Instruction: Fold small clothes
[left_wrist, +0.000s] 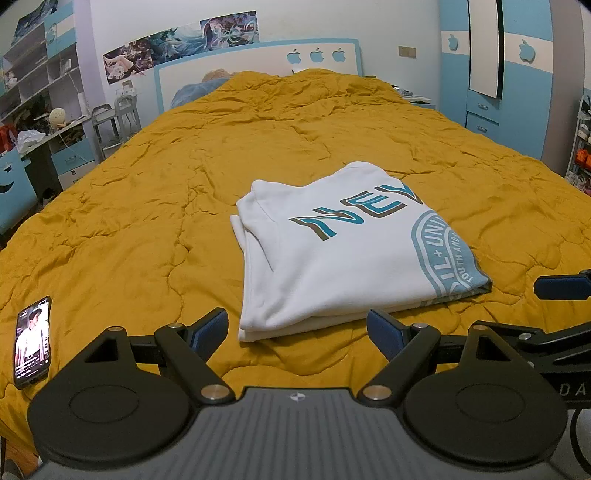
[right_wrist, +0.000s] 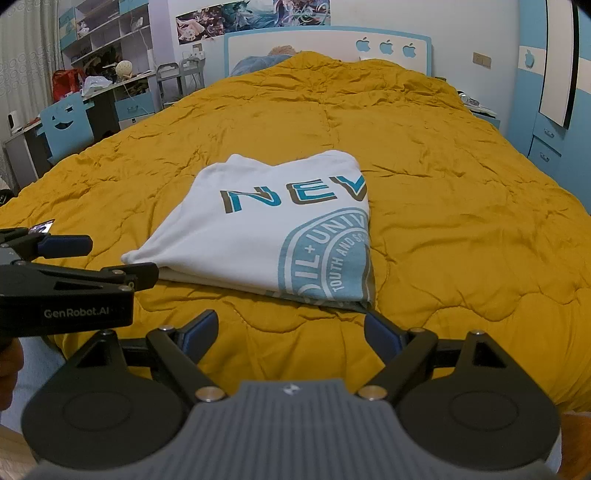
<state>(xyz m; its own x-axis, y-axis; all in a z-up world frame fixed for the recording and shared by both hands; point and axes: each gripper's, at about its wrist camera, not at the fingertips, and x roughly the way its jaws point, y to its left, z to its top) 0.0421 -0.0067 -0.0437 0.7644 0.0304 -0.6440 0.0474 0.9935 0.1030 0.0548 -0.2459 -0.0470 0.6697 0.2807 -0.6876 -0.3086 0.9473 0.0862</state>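
A white T-shirt (left_wrist: 343, 254) with teal lettering and a round teal print lies folded into a flat rectangle on the mustard quilt (left_wrist: 147, 192). My left gripper (left_wrist: 297, 330) stands open just short of the shirt's near edge, with nothing between its blue pads. In the right wrist view the same folded T-shirt (right_wrist: 266, 229) lies ahead, and my right gripper (right_wrist: 291, 334) is open just before its near right corner, holding nothing. The left gripper (right_wrist: 92, 258) shows at the left of that view, its fingers apart beside the shirt's near left corner.
A phone (left_wrist: 32, 341) with a lit screen lies on the quilt at the near left. The quilt (right_wrist: 461, 221) covers a wide bed with a blue and white headboard (left_wrist: 258, 61). A desk and shelves (right_wrist: 99, 74) stand left; blue wardrobes (left_wrist: 509, 81) stand right.
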